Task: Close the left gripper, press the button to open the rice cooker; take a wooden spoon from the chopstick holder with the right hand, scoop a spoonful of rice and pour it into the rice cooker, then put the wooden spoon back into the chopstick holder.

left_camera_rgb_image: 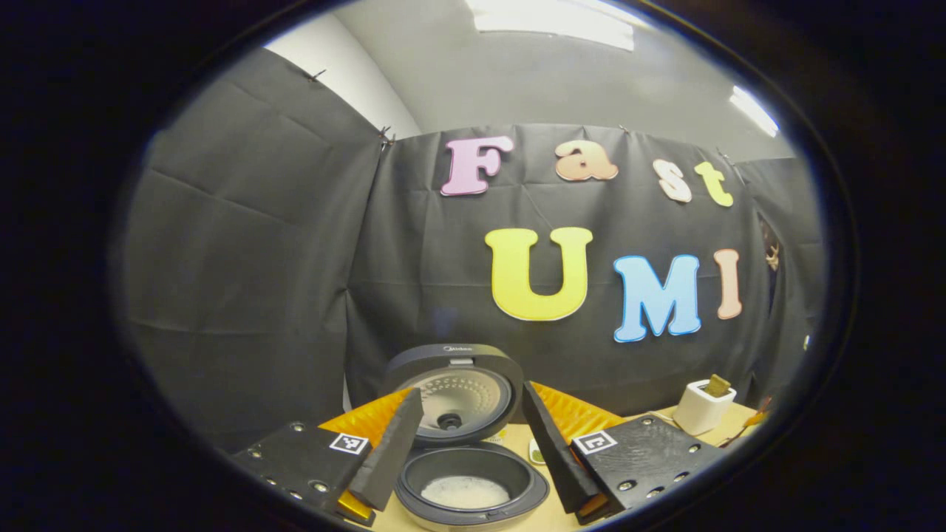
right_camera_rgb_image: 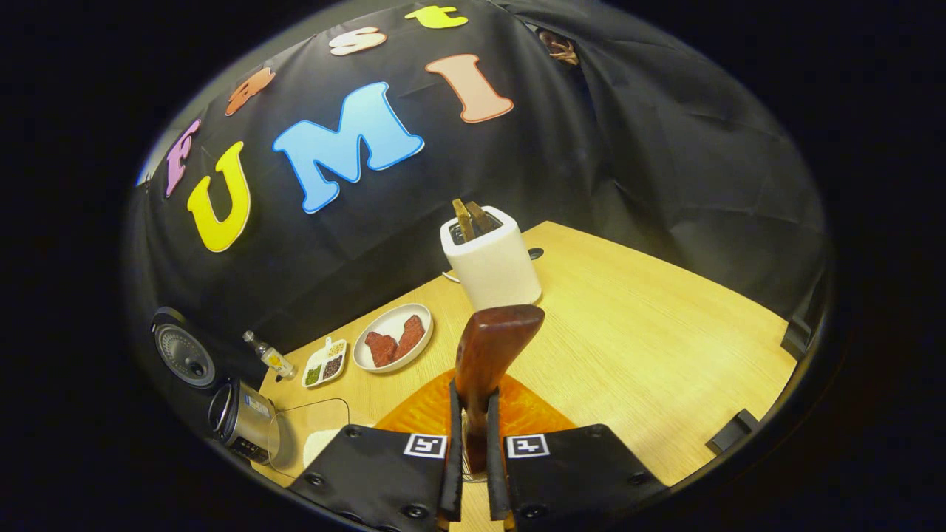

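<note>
Wooden spoon (right_camera_rgb_image: 488, 362), clamped in the right gripper (right_camera_rgb_image: 473, 451), stands short of the chopstick holder (right_camera_rgb_image: 494, 267); tilted, it could jam at the rim. Left gripper (left_camera_rgb_image: 473, 458) hangs released above the open rice cooker (left_camera_rgb_image: 465, 443).

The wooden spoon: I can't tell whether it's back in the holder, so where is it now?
In the right gripper view the wooden spoon is clamped in the right gripper, just short of the white holder.

Reddish-brown wooden spoon (right_camera_rgb_image: 488, 355), white chopstick holder (right_camera_rgb_image: 494, 270), dark-grey rice cooker (left_camera_rgb_image: 465, 443).
</note>
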